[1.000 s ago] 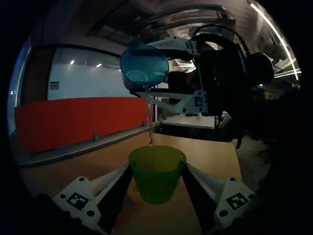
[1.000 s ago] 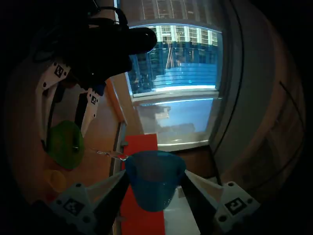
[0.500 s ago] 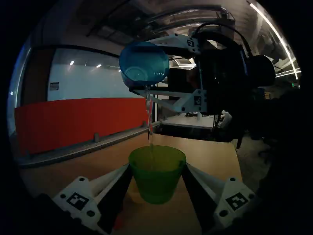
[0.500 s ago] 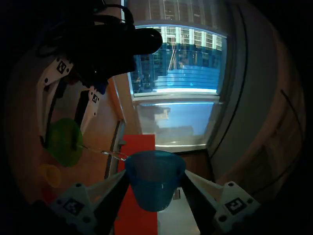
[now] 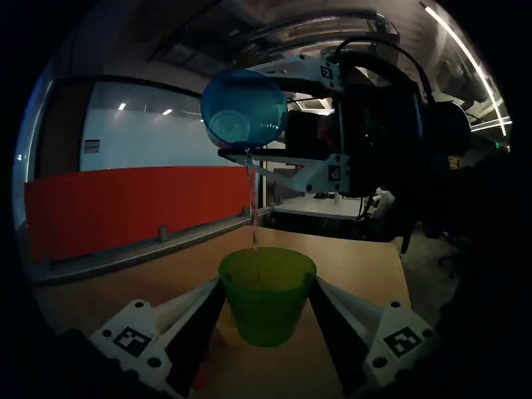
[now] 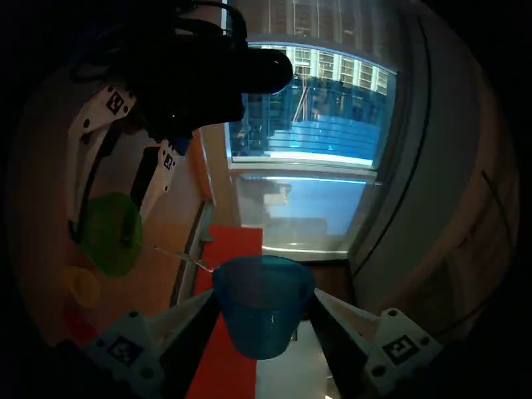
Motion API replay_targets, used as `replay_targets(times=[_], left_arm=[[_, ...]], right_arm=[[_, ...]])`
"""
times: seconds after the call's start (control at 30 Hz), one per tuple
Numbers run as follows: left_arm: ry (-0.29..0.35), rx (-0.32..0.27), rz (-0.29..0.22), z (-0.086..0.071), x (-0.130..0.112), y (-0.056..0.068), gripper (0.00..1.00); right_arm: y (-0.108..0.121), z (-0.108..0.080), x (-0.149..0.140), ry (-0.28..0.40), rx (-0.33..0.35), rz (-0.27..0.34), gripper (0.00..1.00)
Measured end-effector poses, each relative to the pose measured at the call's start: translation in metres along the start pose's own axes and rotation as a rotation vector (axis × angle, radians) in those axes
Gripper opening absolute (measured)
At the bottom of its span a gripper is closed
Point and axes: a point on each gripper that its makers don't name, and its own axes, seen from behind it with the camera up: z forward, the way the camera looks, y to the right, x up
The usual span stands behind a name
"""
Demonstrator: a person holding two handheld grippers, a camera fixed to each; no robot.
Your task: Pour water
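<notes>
In the left gripper view, a green cup stands upright on the wooden table, and my left gripper is shut on it. Above it the blue cup is tipped over, mouth toward the camera, held by my right gripper. A thin stream of water falls from its rim into the green cup. In the right gripper view, the right gripper is shut on the blue cup; the water runs toward the green cup, which sits between the left gripper's fingers.
The wooden table ends at a far edge by a red partition with a metal rail. A yellow round object and a red one lie on the table near the green cup. A large window lies ahead.
The blue cup has tipped a little further and risen slightly; the stream has thinned. The green cup and the left gripper have stayed put.
</notes>
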Motion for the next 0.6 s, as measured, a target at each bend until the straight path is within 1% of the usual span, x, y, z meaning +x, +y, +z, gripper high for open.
replay_targets(times=[0.2, 0.6], left_arm=[[0.005, -0.001, -0.007, 0.0, 0.0, -0.001, 0.85], [0.012, 0.0, -0.007, -0.002, 0.005, -0.001, 0.85]], right_arm=[[0.001, 0.001, 0.004, 0.002, -0.004, -0.039, 0.88], [0.005, 0.0, 0.013, 0.011, -0.017, -0.099, 0.88]])
